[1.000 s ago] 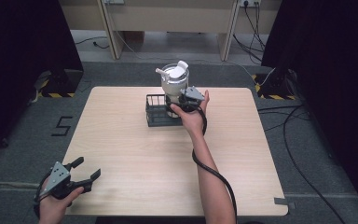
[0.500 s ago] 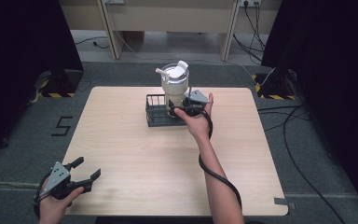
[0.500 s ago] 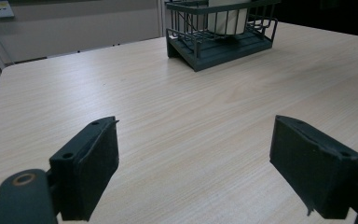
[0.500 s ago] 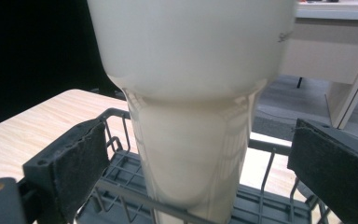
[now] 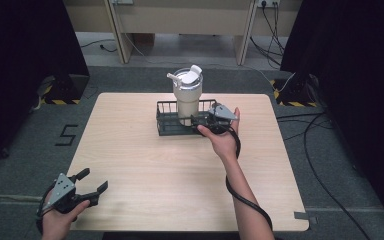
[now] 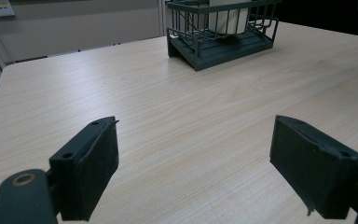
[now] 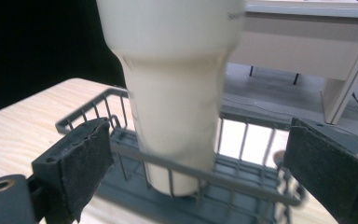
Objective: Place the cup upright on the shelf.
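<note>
The tall cream plastic tumbler (image 5: 187,97) stood upright in the dark wire basket (image 5: 166,120) at upper centre, near the table's far edge. The right gripper (image 5: 196,120), jaws just narrowing on nothing, hung beside it. The left gripper (image 5: 94,181) gaped wide lower left, bare wooden tabletop (image 5: 155,170) between.

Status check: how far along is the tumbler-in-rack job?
Done: the cream tall plastic tumbler stands upright inside the dark wire rack. In hand: nothing; the right gripper sits beside the rack, its jaws just been closing, pads apart and off the tumbler. Left: probably clearing that hand away. The left gripper waits open at the near table corner.
</note>
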`<state>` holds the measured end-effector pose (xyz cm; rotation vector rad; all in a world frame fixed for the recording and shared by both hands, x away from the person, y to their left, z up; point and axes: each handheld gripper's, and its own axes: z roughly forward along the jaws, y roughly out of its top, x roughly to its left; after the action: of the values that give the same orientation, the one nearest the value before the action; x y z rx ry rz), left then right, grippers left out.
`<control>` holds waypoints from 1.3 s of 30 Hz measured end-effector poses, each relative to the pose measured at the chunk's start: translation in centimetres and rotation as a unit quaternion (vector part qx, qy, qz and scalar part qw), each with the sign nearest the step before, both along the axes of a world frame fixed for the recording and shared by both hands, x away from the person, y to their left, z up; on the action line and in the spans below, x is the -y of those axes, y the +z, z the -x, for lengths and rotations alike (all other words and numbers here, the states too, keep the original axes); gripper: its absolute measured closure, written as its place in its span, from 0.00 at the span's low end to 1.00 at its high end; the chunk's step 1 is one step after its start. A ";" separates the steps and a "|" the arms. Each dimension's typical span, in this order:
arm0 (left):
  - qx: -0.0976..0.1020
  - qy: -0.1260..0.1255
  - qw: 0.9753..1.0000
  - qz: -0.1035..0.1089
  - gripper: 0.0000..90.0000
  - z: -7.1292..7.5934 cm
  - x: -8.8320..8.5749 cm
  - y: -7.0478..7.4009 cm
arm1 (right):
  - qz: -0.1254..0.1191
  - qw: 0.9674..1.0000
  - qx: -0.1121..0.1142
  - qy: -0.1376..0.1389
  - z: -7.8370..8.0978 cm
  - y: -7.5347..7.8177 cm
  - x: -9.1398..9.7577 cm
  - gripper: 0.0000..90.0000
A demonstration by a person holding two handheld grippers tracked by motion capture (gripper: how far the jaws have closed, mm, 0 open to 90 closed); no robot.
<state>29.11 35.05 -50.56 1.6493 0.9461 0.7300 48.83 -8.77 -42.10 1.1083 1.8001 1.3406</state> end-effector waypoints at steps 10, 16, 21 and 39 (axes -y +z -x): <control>0.000 0.001 1.000 -0.001 0.16 0.0 0.0 0.0 | 0.001 1.000 -0.004 -0.013 2.3 -0.5 3.1 0.11; 0.000 0.001 1.000 -0.004 0.16 0.0 0.0 0.0 | -0.004 1.000 -0.006 -0.017 3.6 -0.9 4.3 0.13; 0.001 0.001 1.000 -0.003 0.16 0.0 0.1 0.0 | -0.008 1.000 -0.006 -0.021 5.2 -1.4 5.4 0.13; 0.001 0.002 1.000 -0.004 0.16 0.1 0.1 0.0 | -0.007 0.999 -0.018 -0.044 8.4 -3.3 8.0 0.14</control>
<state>29.05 34.95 -50.53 1.6534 0.9464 0.7391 40.47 -16.76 -45.44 1.2119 1.7477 1.2917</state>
